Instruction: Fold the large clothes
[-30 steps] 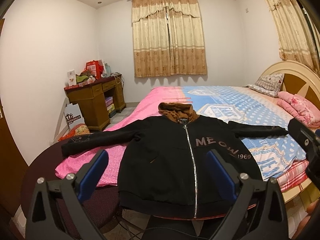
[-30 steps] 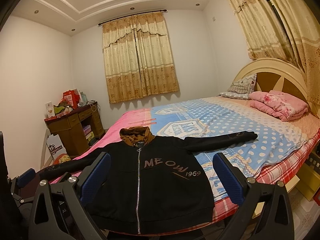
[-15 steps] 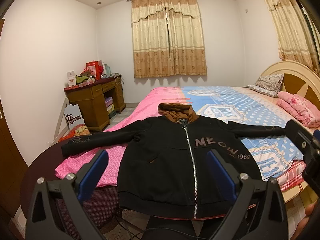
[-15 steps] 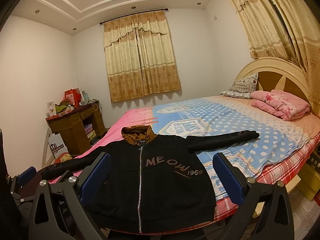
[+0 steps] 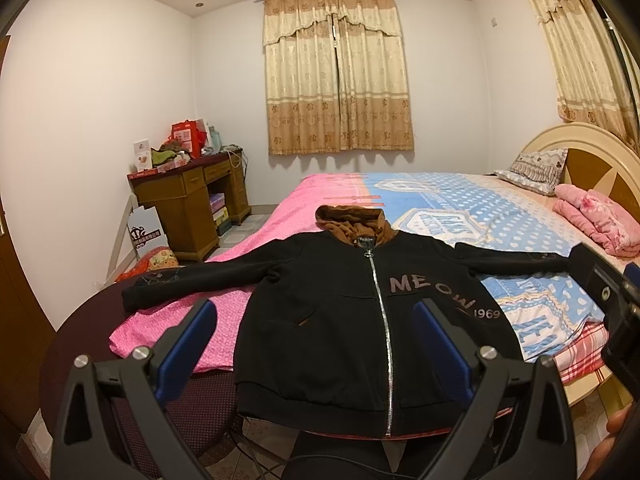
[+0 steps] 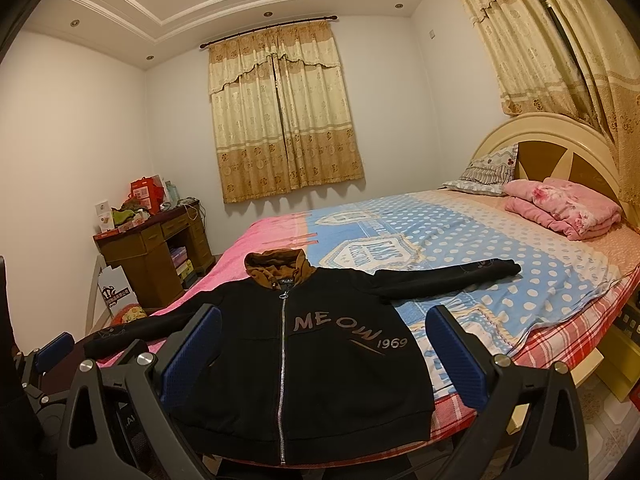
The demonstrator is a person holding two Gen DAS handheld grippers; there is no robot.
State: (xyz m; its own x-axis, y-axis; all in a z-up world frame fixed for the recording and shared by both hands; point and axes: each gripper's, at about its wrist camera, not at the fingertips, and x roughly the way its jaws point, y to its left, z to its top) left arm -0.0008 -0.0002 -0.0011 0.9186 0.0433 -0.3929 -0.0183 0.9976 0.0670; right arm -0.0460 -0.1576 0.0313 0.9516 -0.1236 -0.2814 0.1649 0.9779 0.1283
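Left wrist view: the left gripper hangs above the foot of the bed with its blue pads spread wide and nothing between them. Right wrist view shows the right gripper the same way, jaws wide apart and holding nothing, its blue pads framing the garment below.

Just beyond both tools the black jacket lies flat and face up on the bed, zipped, hem toward the cameras, brown hood pointing away, both sleeves stretched straight out to the sides. "MEOW 1969" is printed across its chest. Its body rests where the pink cover meets the blue dotted sheet.

Farther off, a folded pink blanket and a patterned pillow sit by the headboard. Against the left wall a wooden desk carries a red box and other clutter; its open lower shelf holds stacked items too small to make out. Drawn curtains cover the far window.
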